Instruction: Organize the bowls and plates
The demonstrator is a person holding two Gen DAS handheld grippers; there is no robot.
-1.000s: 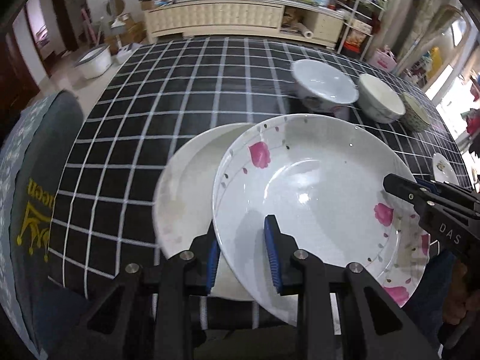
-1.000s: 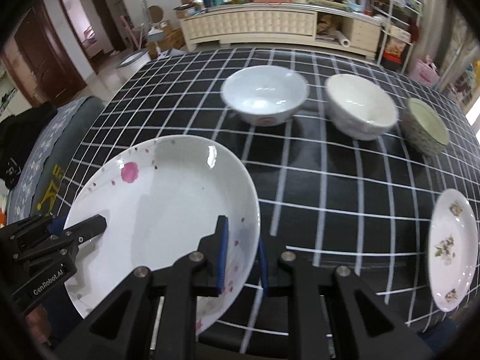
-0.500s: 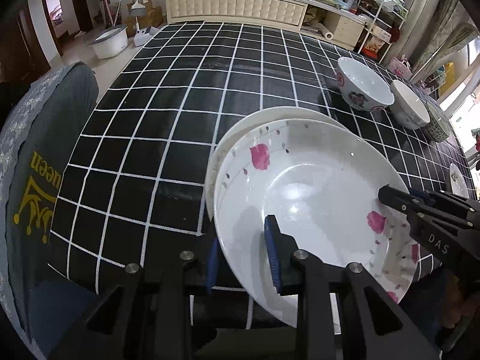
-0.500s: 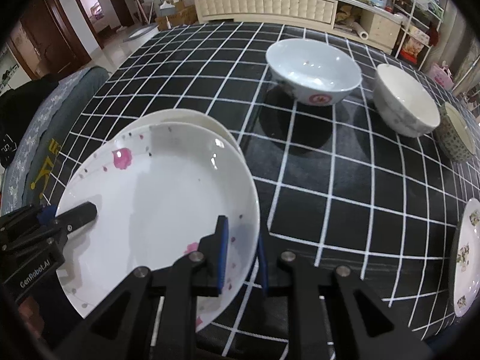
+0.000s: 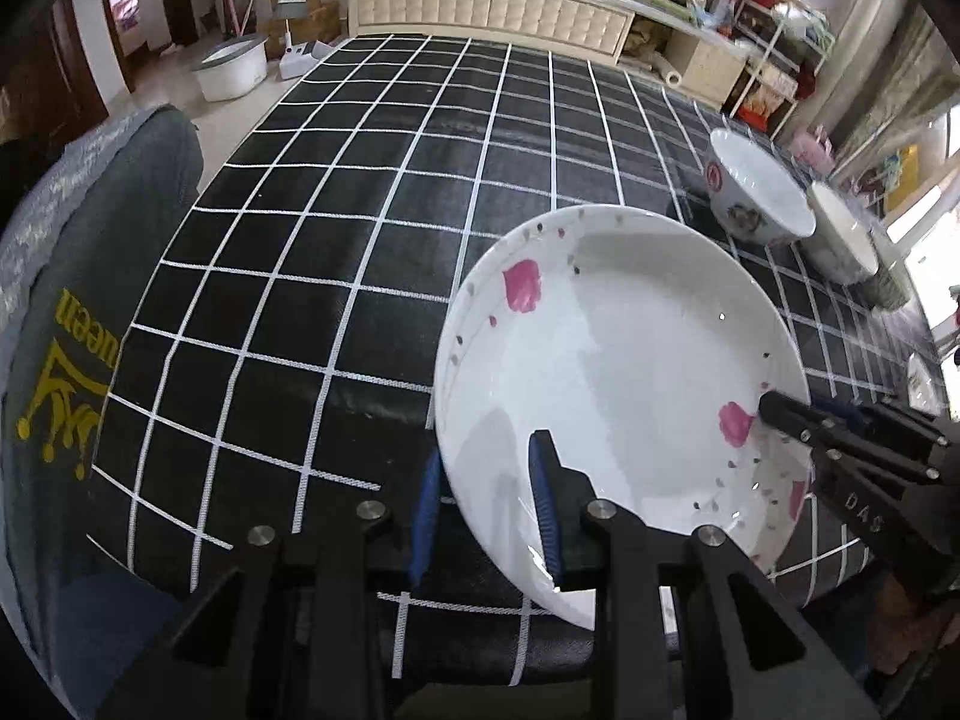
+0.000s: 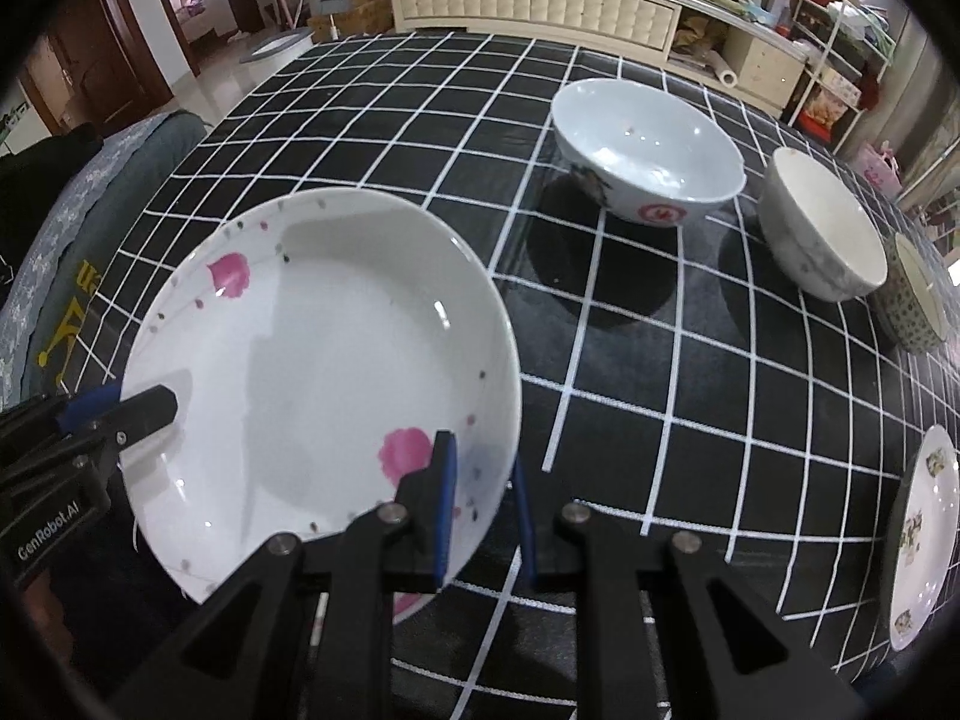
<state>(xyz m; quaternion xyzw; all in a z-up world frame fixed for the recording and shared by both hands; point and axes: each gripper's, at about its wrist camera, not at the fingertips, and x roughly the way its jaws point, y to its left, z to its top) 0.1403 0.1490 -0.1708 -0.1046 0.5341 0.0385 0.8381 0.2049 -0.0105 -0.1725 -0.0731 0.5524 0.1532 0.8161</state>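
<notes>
Jaws: left gripper (image 5: 487,504) clamped on the near-left rim of a white deep plate with pink flowers (image 5: 618,372); right gripper (image 6: 483,510) clamped on its near-right rim. Plate: over the near edge of the black checked tablecloth (image 5: 360,210); contact with the cloth cannot be told. Far right: white bowl with a red mark (image 6: 645,150), a cream bowl (image 6: 825,234) beside it, then a patterned bowl (image 6: 915,300). Near right edge: small floral plate (image 6: 924,534).
</notes>
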